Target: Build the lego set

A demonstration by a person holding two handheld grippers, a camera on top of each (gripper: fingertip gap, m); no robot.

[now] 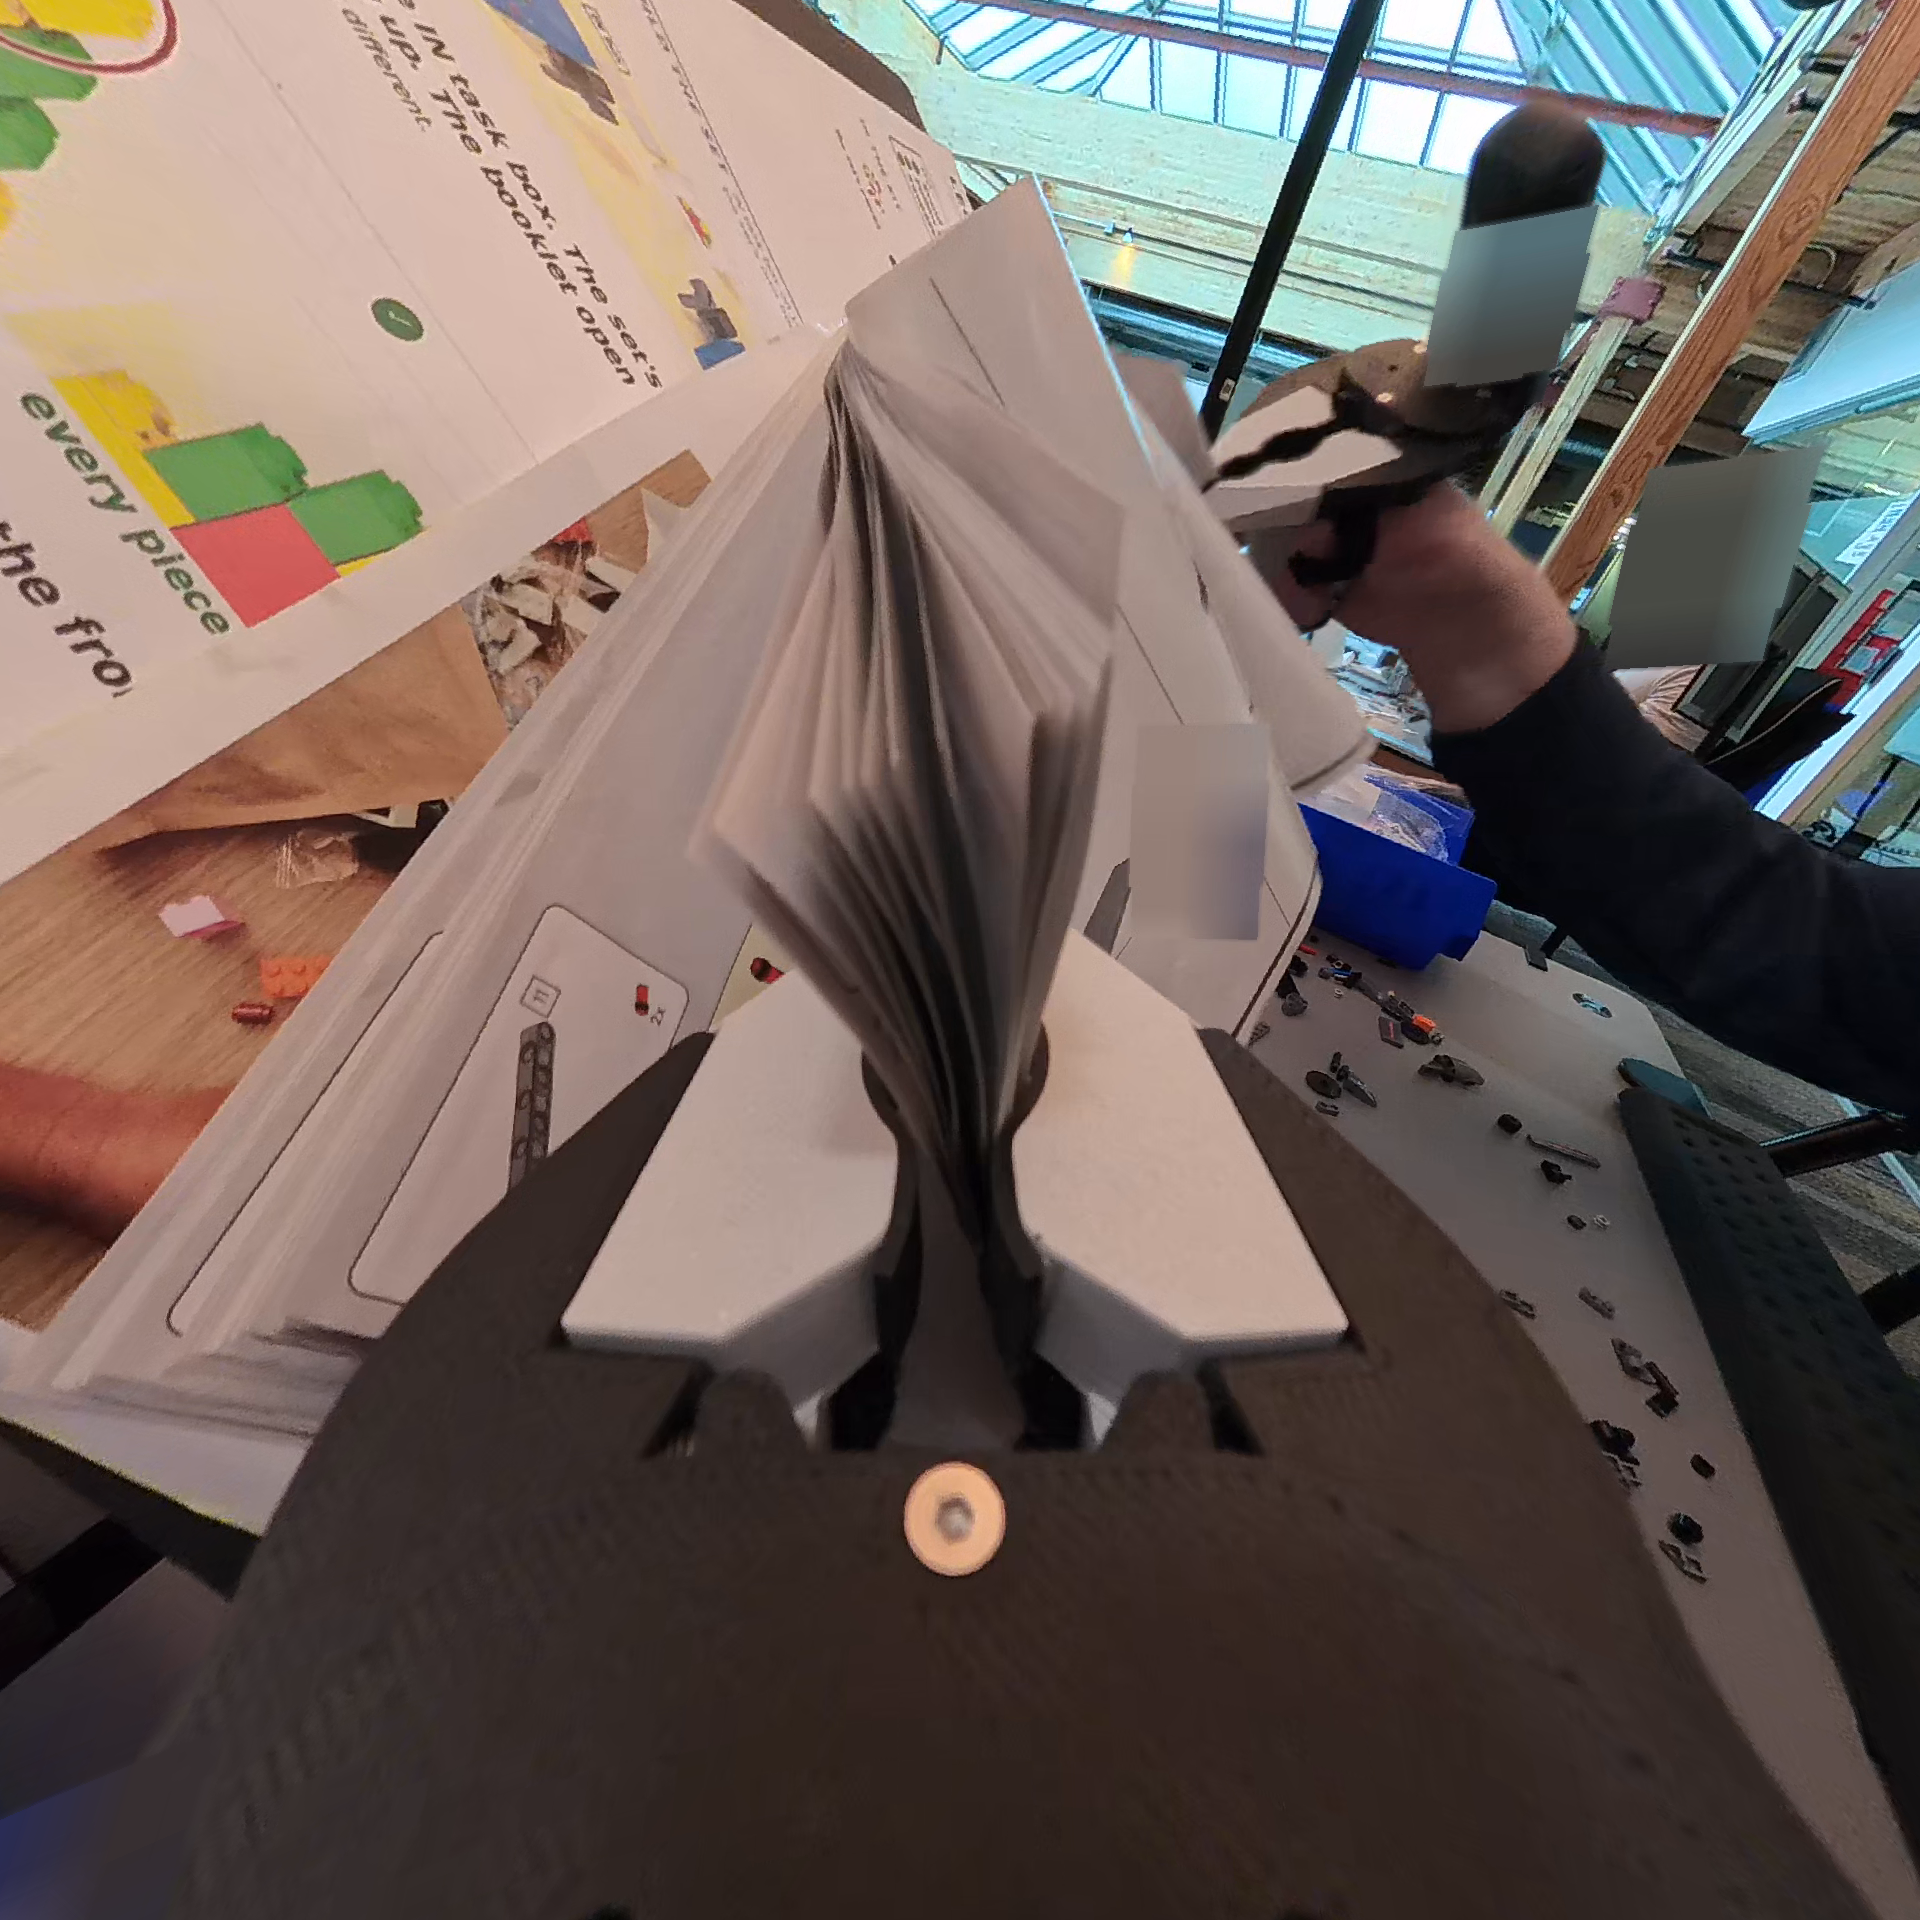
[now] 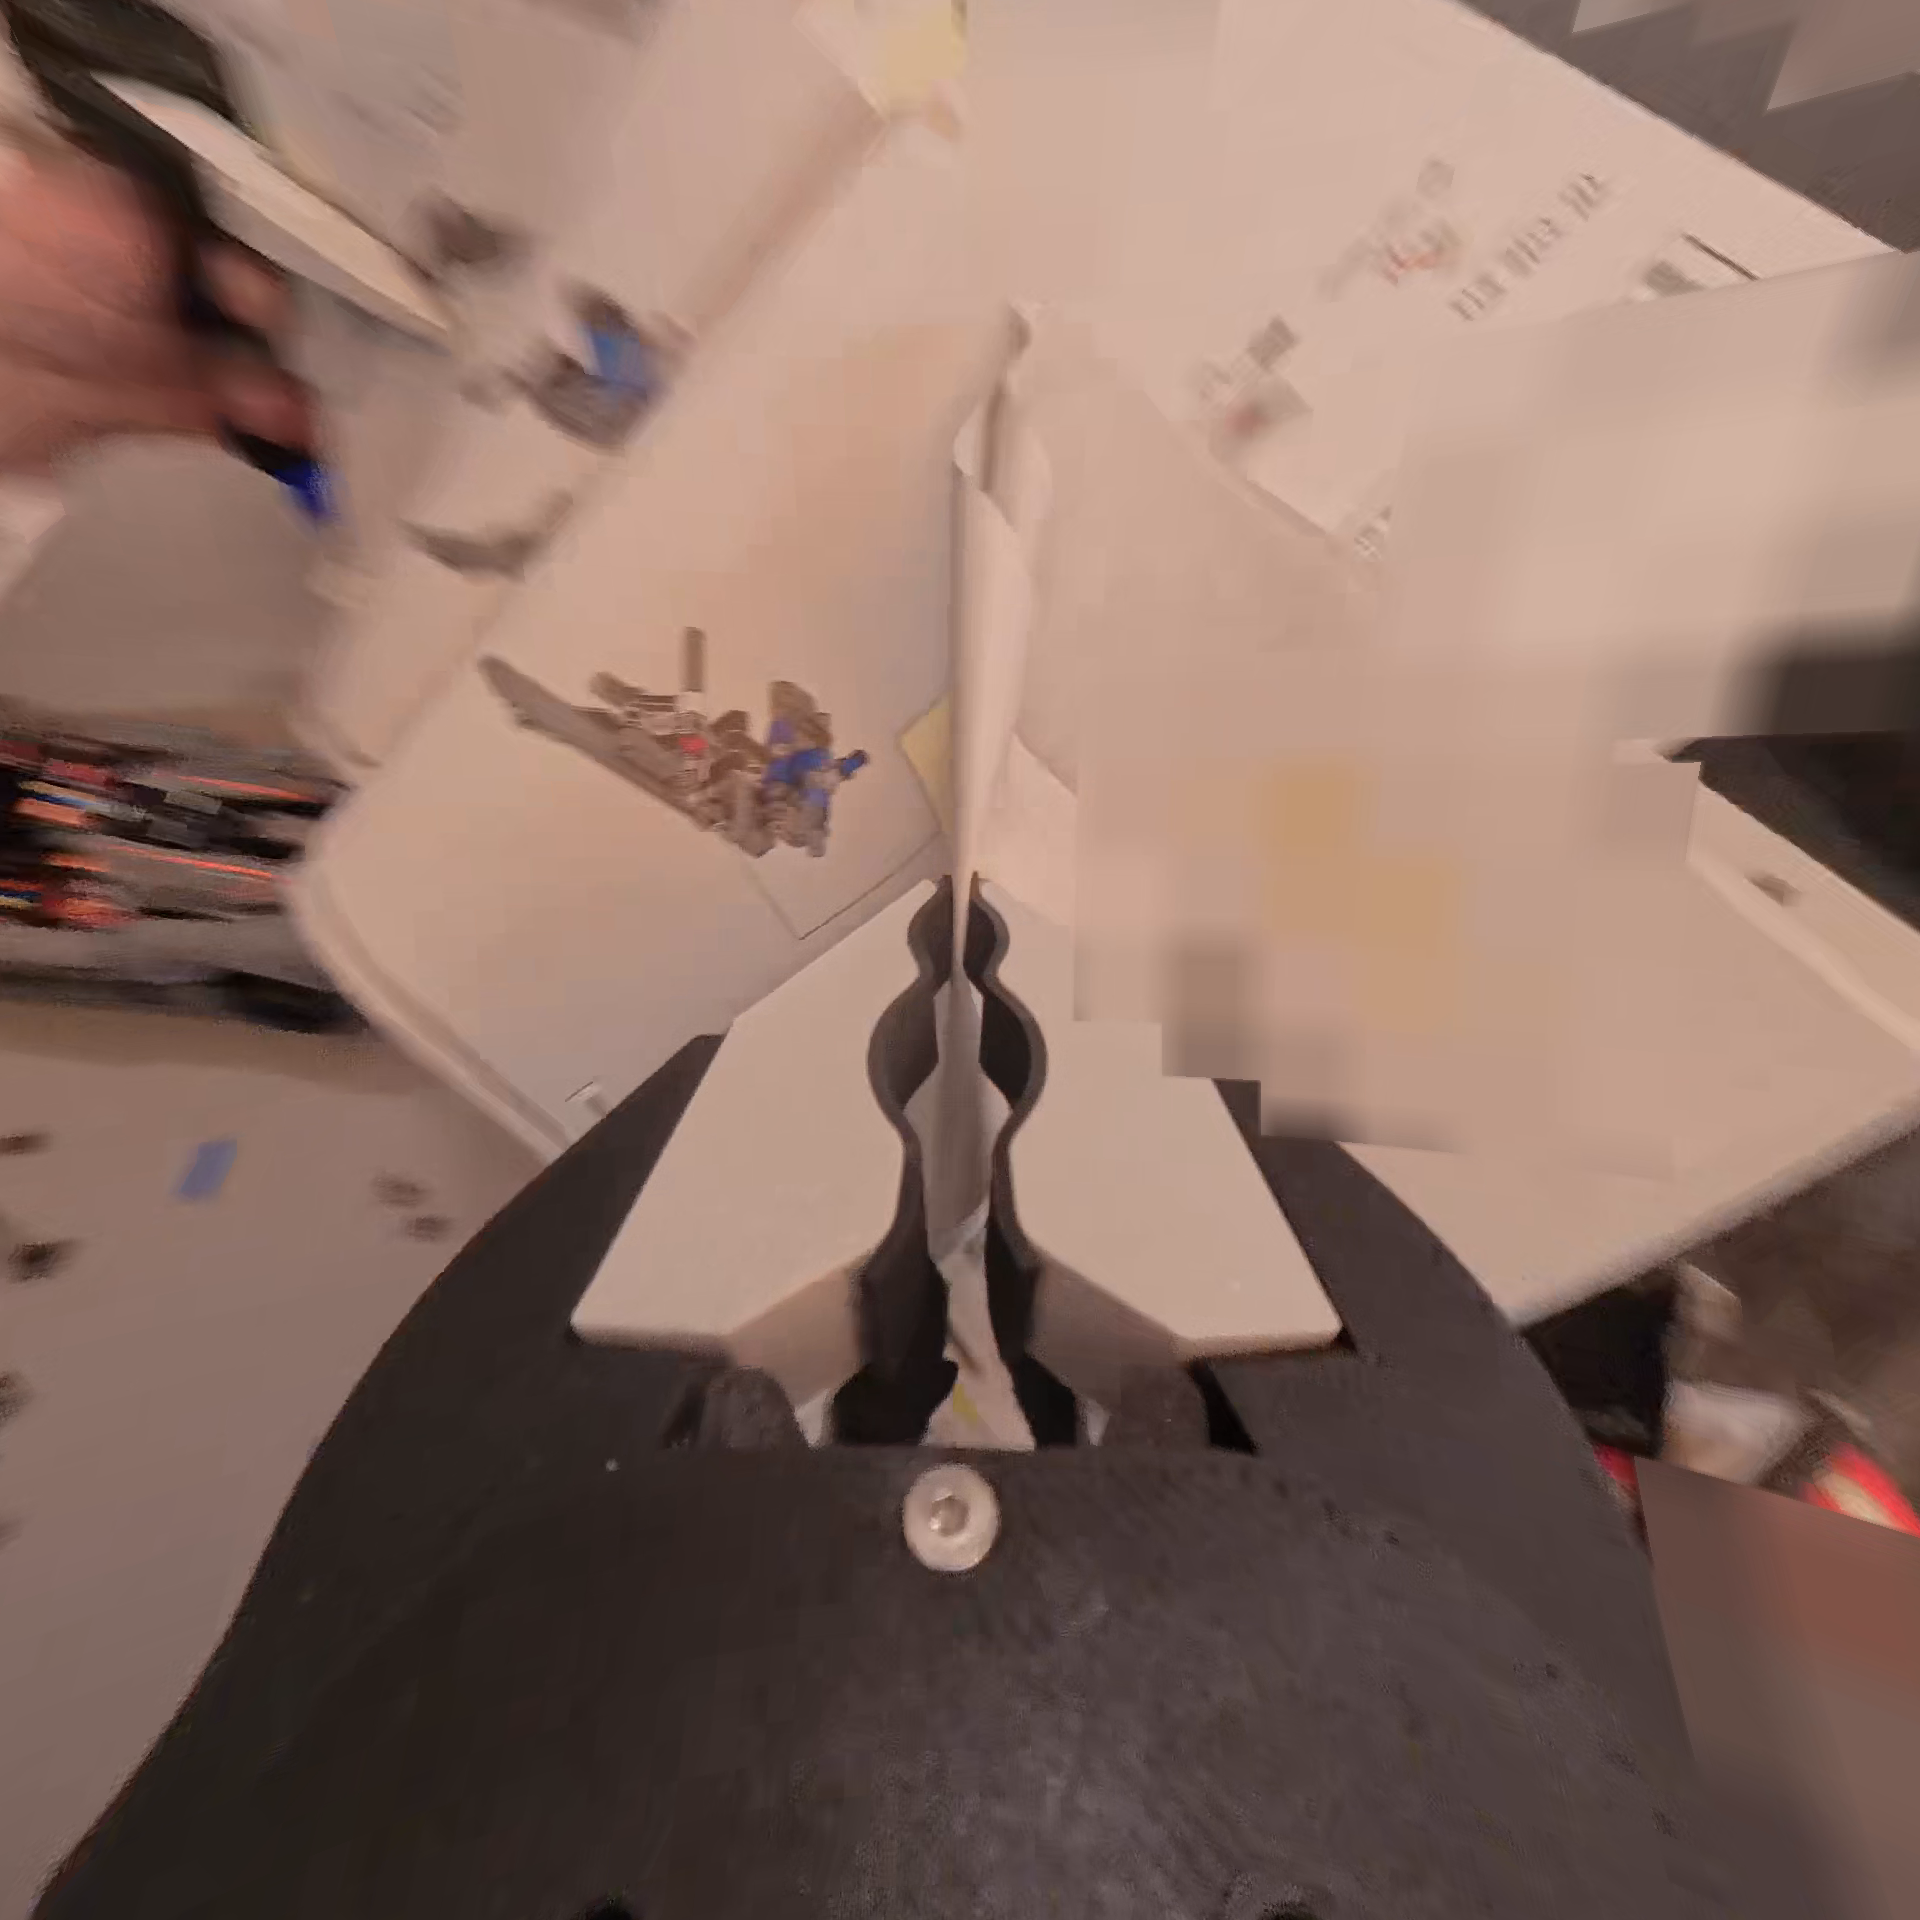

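Page-turning in hand: left gripper pinches a thick sheaf of booklet pages, right gripper seemingly one leaf; next, lay pages flat.

overhead ran a glazed skylight roof with red steel beams, daylight falling through it; below stood pale timber posts, a black pole, a cream upper wall, a pale grey work table and a dark perforated panel.
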